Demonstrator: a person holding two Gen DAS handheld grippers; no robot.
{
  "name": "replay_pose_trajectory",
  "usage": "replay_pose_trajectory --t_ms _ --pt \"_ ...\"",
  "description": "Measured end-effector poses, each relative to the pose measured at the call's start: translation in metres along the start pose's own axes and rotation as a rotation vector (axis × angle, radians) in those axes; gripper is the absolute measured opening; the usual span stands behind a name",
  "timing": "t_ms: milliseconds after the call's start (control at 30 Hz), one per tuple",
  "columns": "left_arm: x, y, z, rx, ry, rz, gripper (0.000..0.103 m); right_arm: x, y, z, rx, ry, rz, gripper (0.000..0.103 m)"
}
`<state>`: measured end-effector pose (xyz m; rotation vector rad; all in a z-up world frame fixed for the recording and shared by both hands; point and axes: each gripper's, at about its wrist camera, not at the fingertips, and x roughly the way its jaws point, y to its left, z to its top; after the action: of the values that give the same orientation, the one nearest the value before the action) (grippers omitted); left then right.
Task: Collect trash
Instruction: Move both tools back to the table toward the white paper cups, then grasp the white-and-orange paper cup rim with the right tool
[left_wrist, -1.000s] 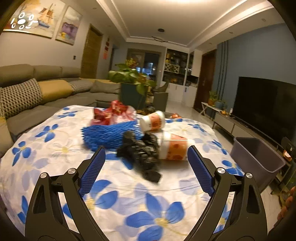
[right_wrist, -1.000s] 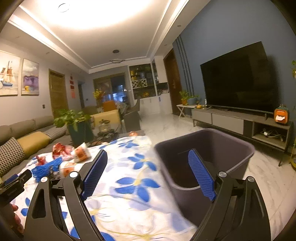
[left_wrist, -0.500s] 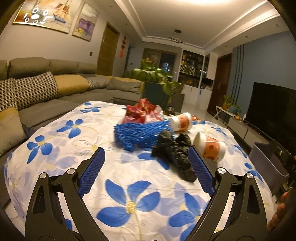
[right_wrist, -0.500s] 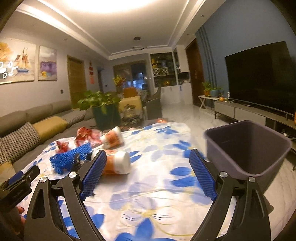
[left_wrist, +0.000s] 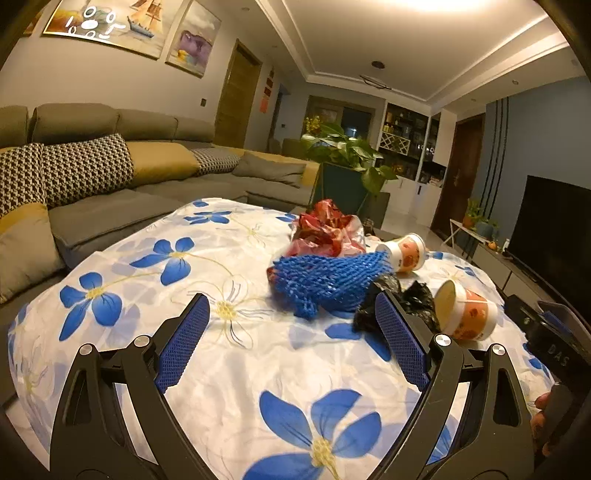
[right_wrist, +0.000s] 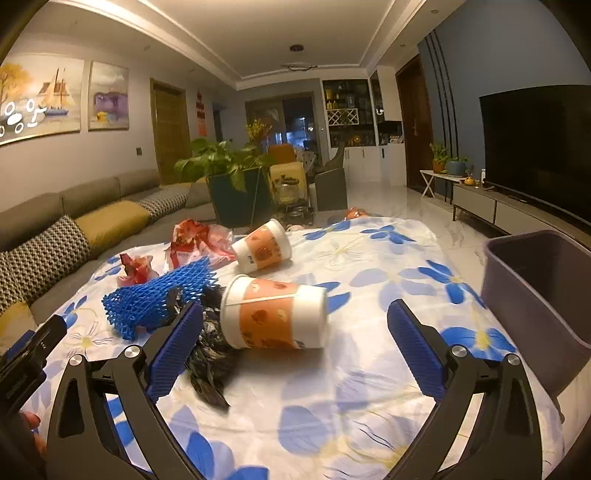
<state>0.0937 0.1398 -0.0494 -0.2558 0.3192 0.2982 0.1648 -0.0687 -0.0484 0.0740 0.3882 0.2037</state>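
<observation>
Both grippers spread wide, empty — right gripper (right_wrist: 295, 343) low centre, nearer cup (right_wrist: 275, 314) on its side just ahead; left gripper (left_wrist: 291, 347) faces blue netting (left_wrist: 325, 282) (mid-frame). Grey bin (right_wrist: 539, 295) far right.

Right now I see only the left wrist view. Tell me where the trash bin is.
Observer: A dark grey plastic bin stands beyond the right edge of the floral tablecloth.
Operator: Report the right gripper.
Observer: The right gripper is open and empty, and points at the near orange-and-white paper cup, which lies on its side.
Operator: Check behind the blue foam net.
Observer: A small crumpled red wrapper lies just behind the blue foam net.
</observation>
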Motion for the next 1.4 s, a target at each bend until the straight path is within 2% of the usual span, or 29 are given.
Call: replay_pose_trajectory --t_ms 167,600,700,733,767,1000,1233,1300,1400 --pt "0.010 0.006 0.004 -0.008 0.007 0.006 0.090 0.021 0.012 0.002 -0.019 0.031 -0.003 0.097" --pt "0.020 0.012 0.004 -0.024 0.023 -0.027 0.090 0.061 0.022 0.001 -0.070 0.125 -0.107 0.096" --pt "0.019 0.012 0.004 -0.023 0.022 -0.031 0.090 0.060 0.021 0.000 -0.067 0.117 -0.127 0.089" --pt "0.019 0.012 0.004 -0.021 0.022 -0.031 0.090 0.059 0.020 0.000 -0.071 0.115 -0.135 0.082" --pt "0.019 0.012 0.004 -0.021 0.022 -0.031 0.090 0.059 0.020 0.000 -0.076 0.118 -0.144 0.080" --pt "0.016 0.003 0.002 -0.006 0.032 -0.059 0.090 0.040 0.001 -0.004 -0.051 0.113 -0.181 0.078" --pt "0.013 -0.020 -0.003 0.022 0.051 -0.126 0.090 0.022 -0.026 -0.011 -0.014 0.128 -0.181 0.078" --pt "0.014 -0.028 -0.004 0.026 0.062 -0.154 0.090 0.018 -0.031 -0.012 -0.007 0.129 -0.179 0.058" --pt "0.018 -0.041 -0.008 0.046 0.079 -0.176 0.090 0.017 -0.040 -0.015 -0.007 0.156 -0.185 0.048"
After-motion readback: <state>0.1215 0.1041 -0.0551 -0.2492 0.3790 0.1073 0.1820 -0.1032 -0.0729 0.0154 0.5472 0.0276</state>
